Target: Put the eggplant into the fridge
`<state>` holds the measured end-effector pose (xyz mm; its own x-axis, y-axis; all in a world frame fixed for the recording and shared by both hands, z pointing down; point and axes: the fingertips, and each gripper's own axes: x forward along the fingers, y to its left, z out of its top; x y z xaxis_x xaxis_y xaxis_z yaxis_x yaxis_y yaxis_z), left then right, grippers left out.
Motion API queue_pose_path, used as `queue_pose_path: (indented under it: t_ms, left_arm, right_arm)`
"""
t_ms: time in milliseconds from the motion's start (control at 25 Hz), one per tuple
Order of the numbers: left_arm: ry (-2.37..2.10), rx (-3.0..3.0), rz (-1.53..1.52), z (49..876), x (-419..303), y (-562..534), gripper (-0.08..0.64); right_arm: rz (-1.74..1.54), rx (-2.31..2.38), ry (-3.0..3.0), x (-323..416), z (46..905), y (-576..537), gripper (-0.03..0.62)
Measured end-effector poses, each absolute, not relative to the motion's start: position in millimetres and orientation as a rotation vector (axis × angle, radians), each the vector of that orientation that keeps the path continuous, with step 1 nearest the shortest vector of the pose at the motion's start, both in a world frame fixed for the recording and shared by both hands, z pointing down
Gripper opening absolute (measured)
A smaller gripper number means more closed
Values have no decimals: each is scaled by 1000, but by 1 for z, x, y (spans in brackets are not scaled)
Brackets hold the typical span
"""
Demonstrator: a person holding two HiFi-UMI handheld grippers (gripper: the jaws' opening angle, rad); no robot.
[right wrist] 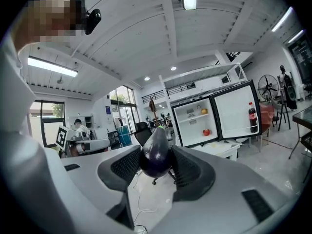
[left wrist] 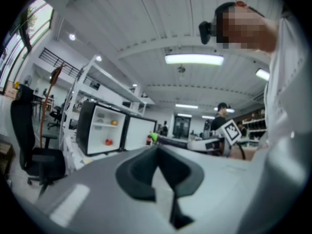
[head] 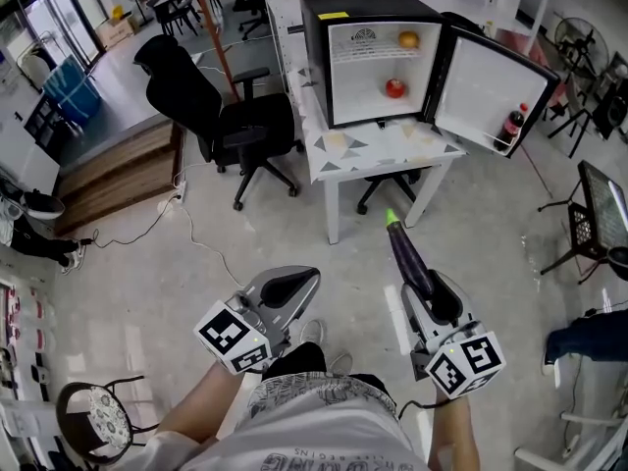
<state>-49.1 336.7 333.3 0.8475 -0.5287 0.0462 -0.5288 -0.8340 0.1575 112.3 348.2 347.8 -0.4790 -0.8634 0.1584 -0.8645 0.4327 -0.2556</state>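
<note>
The eggplant (head: 410, 255) is being held by one end in the jaws of the right gripper (head: 424, 287), well apart from the open fridge (head: 316, 67). The left gripper (head: 287, 287) is being held closed, with nothing in it. The eggplant could be dropped, since only its end is being squeezed.

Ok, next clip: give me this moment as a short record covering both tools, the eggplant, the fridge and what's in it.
right tool: shut on eggplant, green stem end pointing ahead
left tool: shut, empty
fridge: on table, door swung open
inside: orange fruit on upper shelf, red fruit below
door shelf: bottle
task stage: eggplant held over the floor short of the table, not yet in the fridge
</note>
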Motion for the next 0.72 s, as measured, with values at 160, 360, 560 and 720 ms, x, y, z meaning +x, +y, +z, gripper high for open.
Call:
queue_pose_path:
  t_ms: [160,360,560,720]
  left_arm:
    - [-829,2869,-6,334,-44,330,6]
    - [-831,2876,-18,335,-37,318,6]
    - [-833,2874,-27,338,-36,297,6]
    - [-819,2867,-34,343,-33,270,6]
  right_arm:
    - [488,1618,-2643,122,355,341,201]
    - [482,1614,-2642,128,359,330,201]
    - [458,1613,-2636,130,360,310,201]
    - [450,1619,-2625,130,362,284,201]
